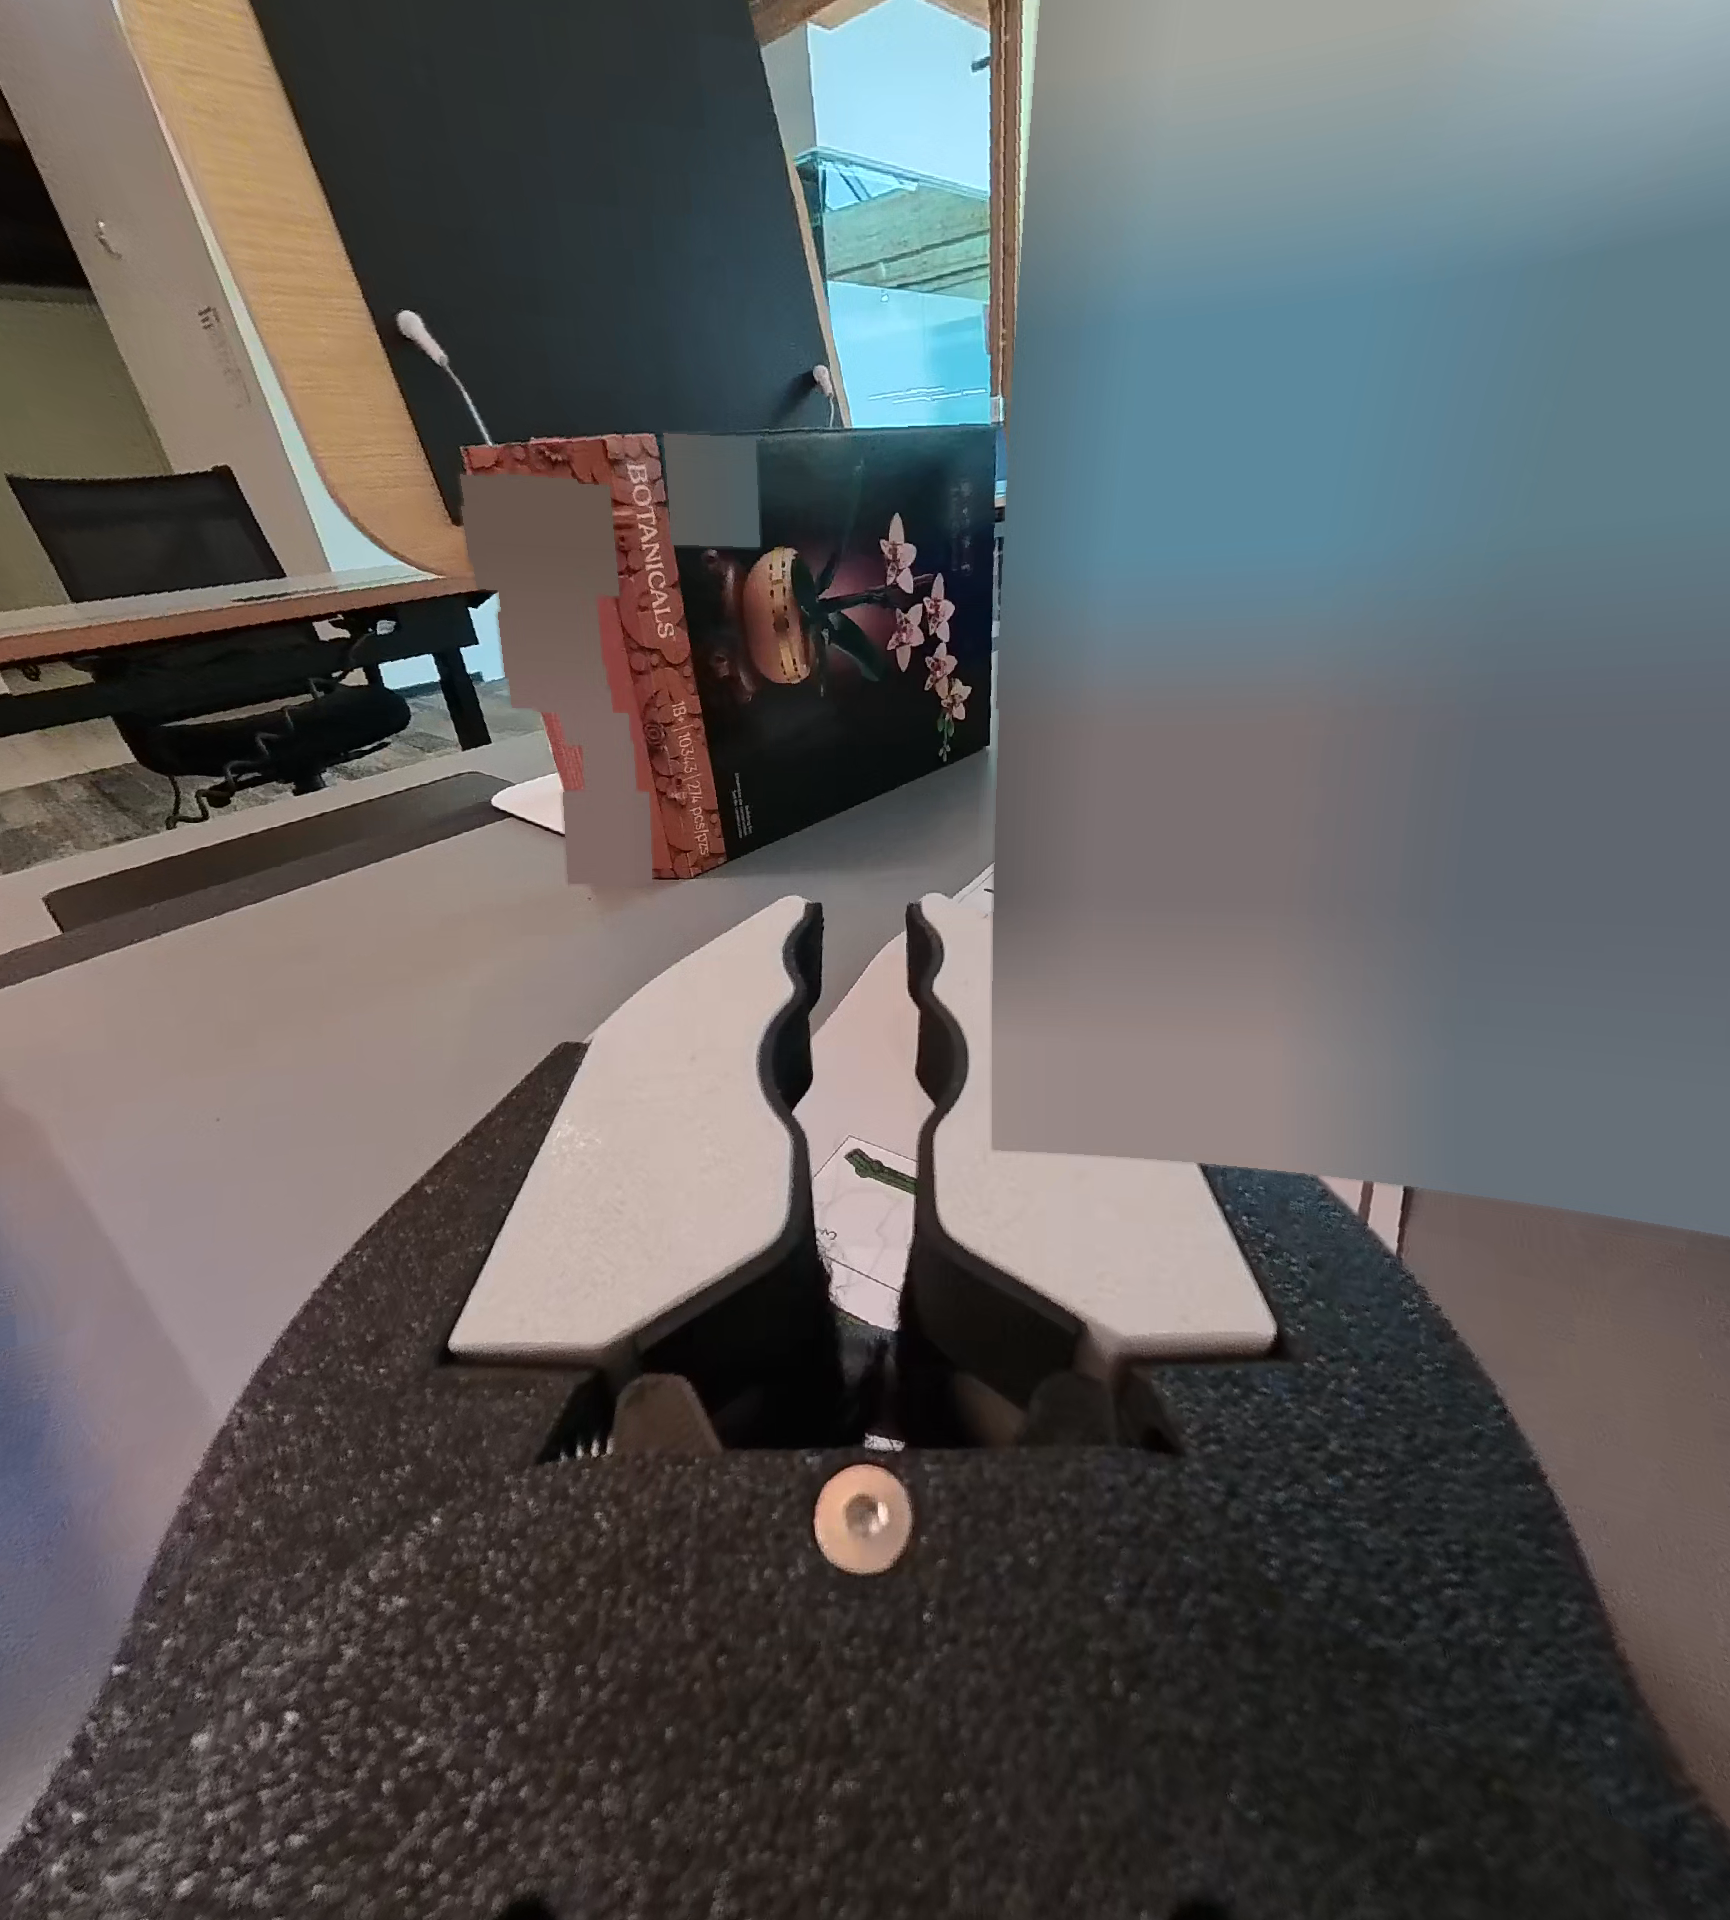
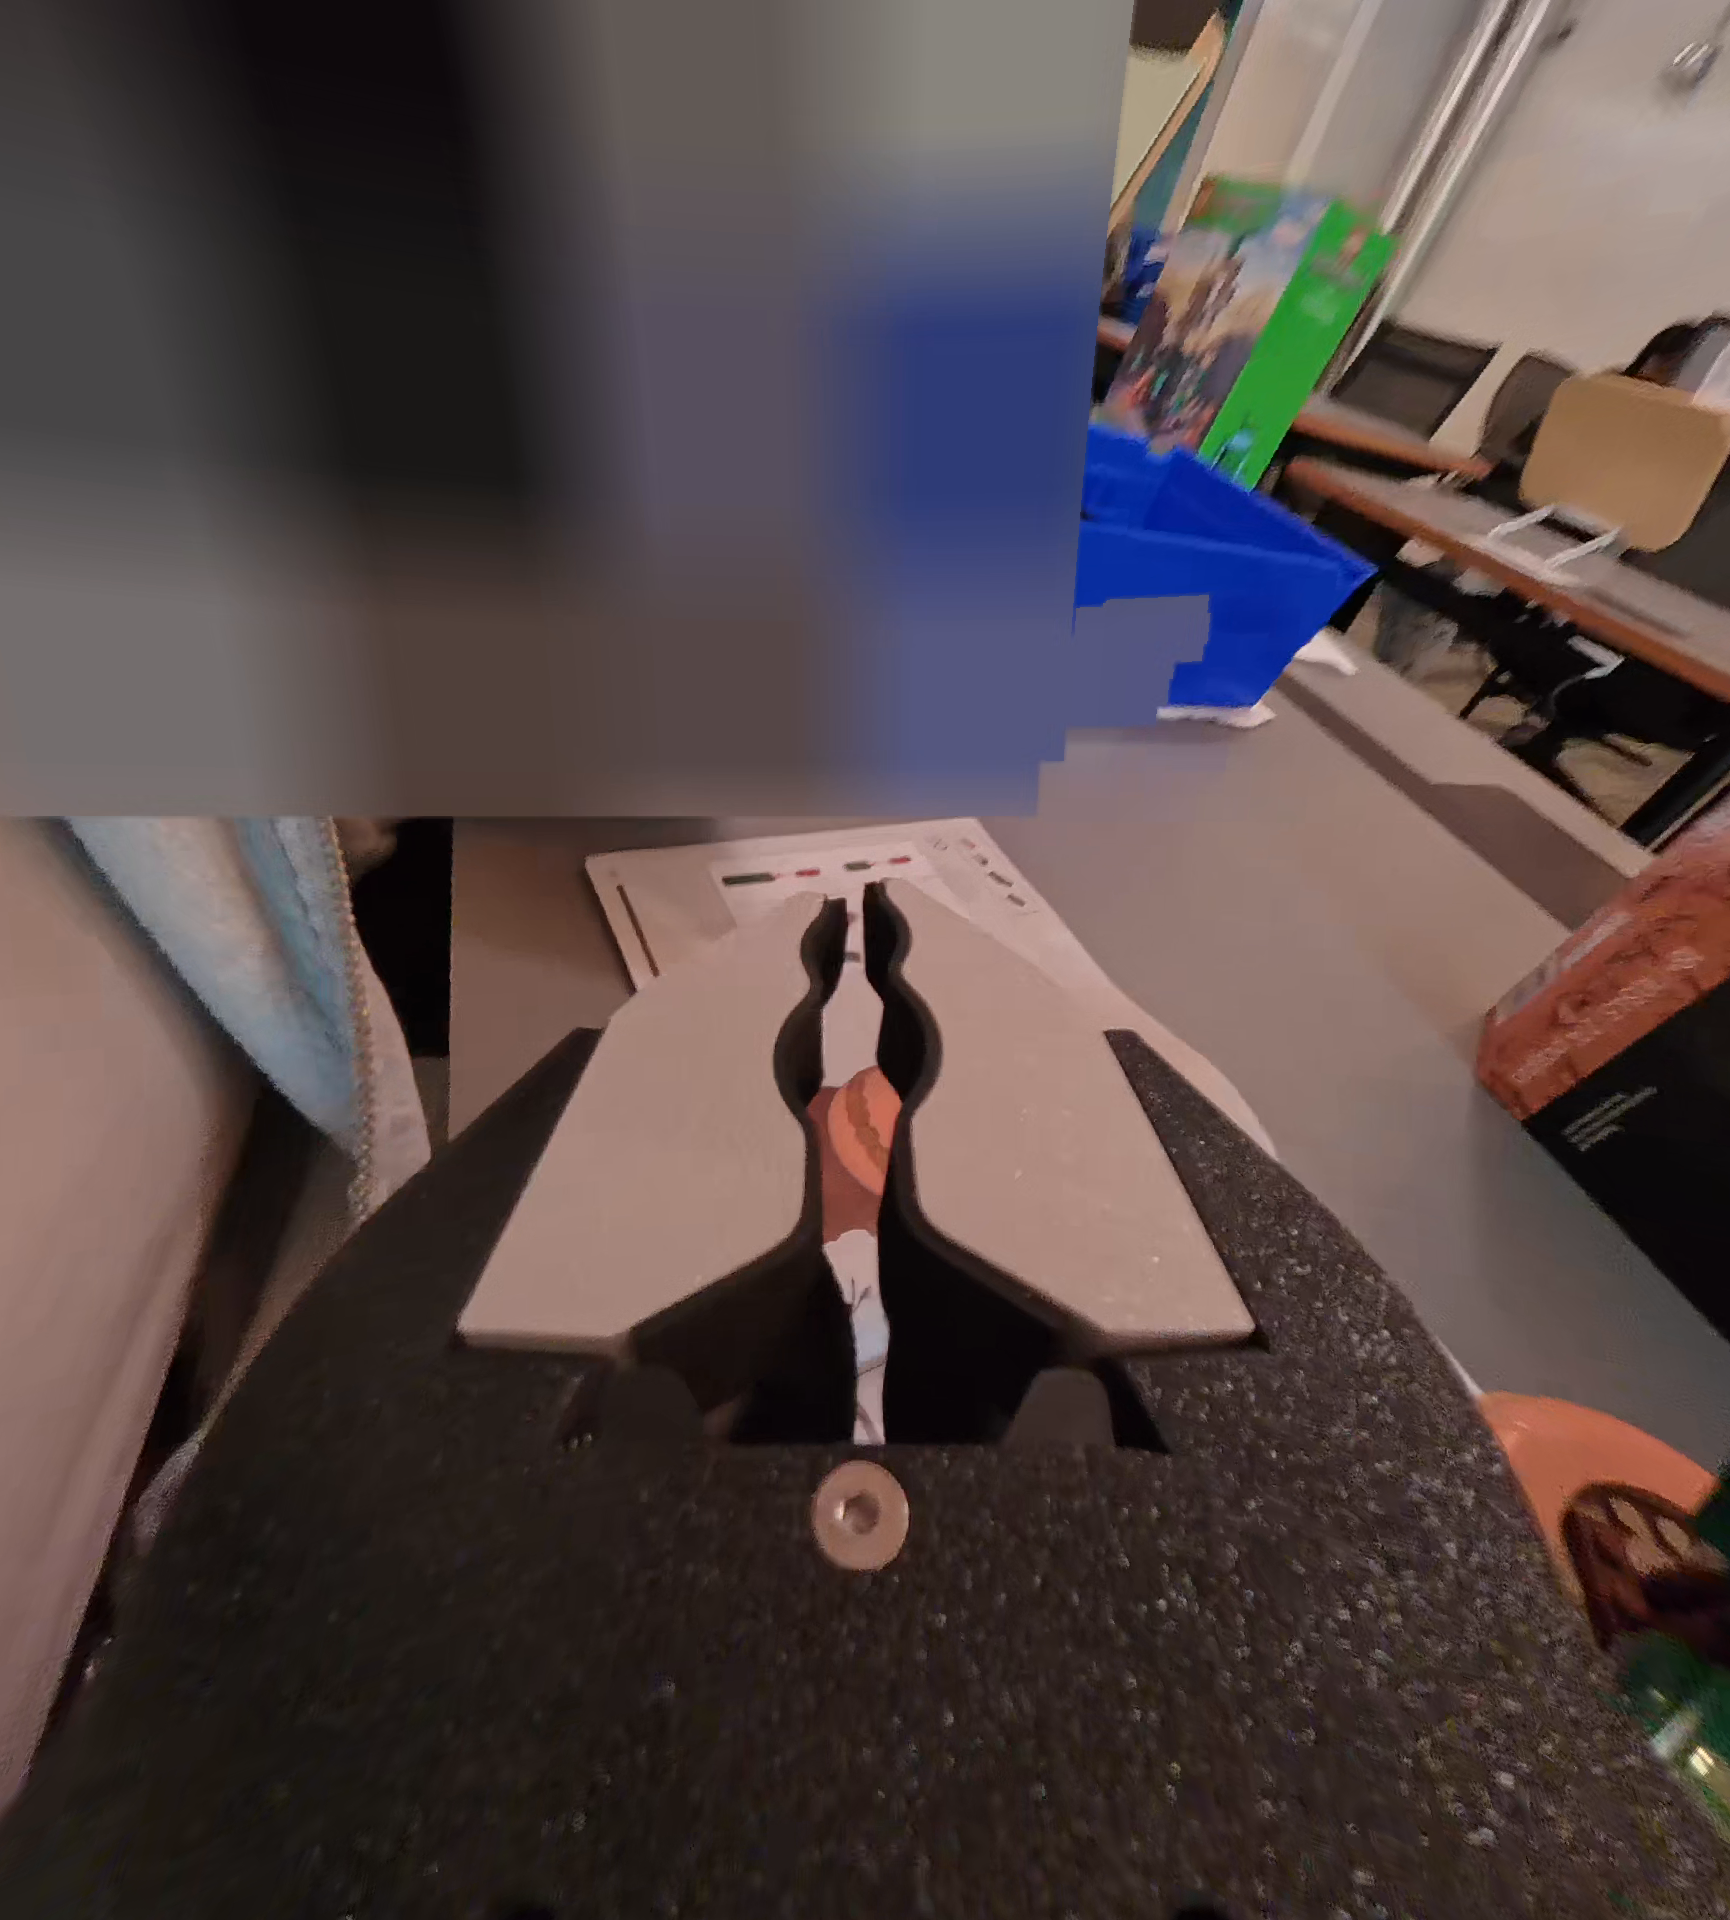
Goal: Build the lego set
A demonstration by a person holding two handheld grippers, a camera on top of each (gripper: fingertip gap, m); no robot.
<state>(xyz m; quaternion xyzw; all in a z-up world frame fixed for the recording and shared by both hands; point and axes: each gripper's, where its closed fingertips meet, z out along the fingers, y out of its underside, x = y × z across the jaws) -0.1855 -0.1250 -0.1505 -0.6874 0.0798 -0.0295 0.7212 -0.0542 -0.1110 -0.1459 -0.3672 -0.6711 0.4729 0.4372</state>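
My left gripper (image 1: 864,914) hangs low over the grey table (image 1: 321,1039), its jaws a narrow gap apart with nothing between them. A white instruction sheet (image 1: 866,1195) shows below through the gap. The dark Lego box (image 1: 819,644), with an orchid picture and a red-brown side, stands upright straight ahead. My right gripper (image 2: 856,899) has its jaws almost touching over the instruction sheet (image 2: 695,904); a printed pot picture shows through the gap. A partly built terracotta pot (image 2: 1588,1455) with brown and green pieces sits at the lower right, blurred.
The Lego box (image 2: 1671,1060) lies close on the right in the right wrist view. A blue bag (image 2: 1225,561) and a green box (image 2: 1266,332) stand at the far table end. A person's light zipped garment (image 2: 248,987) is on the left. Desks and chairs stand beyond.
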